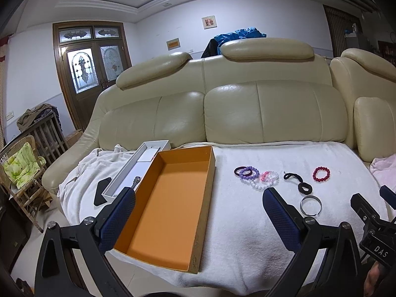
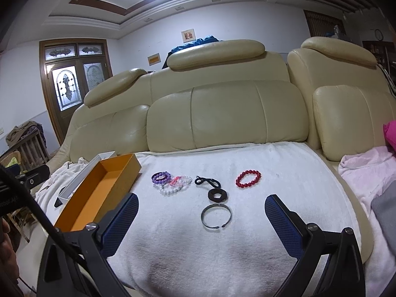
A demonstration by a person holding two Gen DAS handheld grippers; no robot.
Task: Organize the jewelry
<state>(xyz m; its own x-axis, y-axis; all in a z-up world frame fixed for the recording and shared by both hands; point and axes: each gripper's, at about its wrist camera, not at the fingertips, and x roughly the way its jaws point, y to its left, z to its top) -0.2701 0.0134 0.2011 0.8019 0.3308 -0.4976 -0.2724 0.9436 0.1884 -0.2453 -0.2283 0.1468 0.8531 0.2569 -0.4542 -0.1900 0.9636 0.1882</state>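
An empty orange box lies on the white towel. To its right sit a purple bead bracelet, pink and white bead bracelets, a black hair tie, a silver bangle and a red bead bracelet. My left gripper stands open over the box's right wall. My right gripper stands open with the bangle between its fingers, above the towel.
A white narrow box holding a watch lies left of the orange box, with a black case beside it. A cream leather sofa back rises behind. A pink cloth lies at the right. Chairs stand at the left.
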